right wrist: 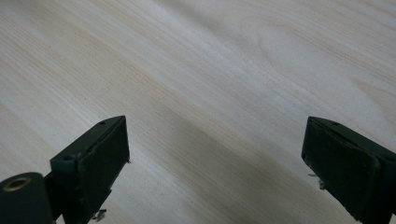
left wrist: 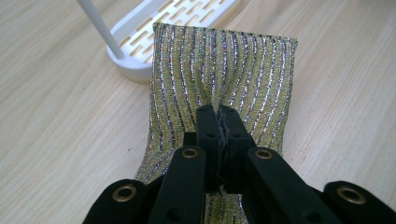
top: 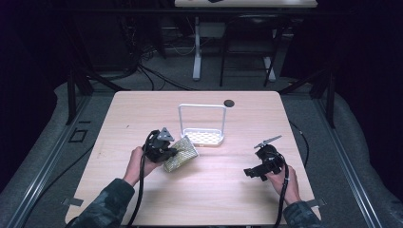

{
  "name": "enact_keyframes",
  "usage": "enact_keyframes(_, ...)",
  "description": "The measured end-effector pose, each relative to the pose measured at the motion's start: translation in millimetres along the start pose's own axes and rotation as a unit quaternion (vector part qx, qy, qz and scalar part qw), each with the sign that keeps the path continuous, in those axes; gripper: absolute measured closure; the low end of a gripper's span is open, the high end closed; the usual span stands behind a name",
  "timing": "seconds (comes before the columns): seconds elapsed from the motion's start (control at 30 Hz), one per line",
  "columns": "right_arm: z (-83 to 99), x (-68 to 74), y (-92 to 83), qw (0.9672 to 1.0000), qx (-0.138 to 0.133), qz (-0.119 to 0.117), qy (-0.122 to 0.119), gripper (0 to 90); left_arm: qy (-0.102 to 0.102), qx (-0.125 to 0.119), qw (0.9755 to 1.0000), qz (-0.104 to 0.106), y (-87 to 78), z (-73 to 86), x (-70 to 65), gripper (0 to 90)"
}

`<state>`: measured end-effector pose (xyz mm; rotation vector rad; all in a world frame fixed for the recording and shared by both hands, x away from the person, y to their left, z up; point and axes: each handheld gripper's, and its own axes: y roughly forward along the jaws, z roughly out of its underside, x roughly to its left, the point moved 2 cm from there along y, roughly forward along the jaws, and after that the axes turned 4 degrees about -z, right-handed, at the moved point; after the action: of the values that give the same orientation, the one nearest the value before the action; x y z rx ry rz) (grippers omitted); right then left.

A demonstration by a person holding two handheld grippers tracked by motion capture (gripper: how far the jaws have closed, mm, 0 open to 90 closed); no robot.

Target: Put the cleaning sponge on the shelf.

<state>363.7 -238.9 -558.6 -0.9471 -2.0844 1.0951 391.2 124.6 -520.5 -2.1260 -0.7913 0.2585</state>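
A gold-green striped glittery cloth pad [top: 182,154] is held just left of the white rack [top: 203,136] on the wooden table [top: 142,109]. My left gripper [top: 167,151] is shut on its near edge; in the left gripper view the two black jaws pinch the puckered fabric [left wrist: 224,70] at my left gripper [left wrist: 218,112]. The rack's slotted base [left wrist: 140,42] lies just beyond the cloth. My right gripper [top: 252,172] rests low over bare wood at the right, open, with nothing between its fingers [right wrist: 219,158].
The white rack has a tall wire loop handle [top: 201,106] standing over its slotted tray. A small dark round disc [top: 229,102] lies near the table's far edge. Table legs and cables stand on the floor beyond the table.
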Motion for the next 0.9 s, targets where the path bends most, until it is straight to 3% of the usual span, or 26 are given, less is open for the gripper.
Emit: enact_keyframes(0.9, 0.9, 0.3, -1.0, 1.0000, 0.000, 0.000, 0.002, 7.1, 0.003, -0.017, 0.9998, -0.005, 26.4, -32.1, -6.2, 88.8)
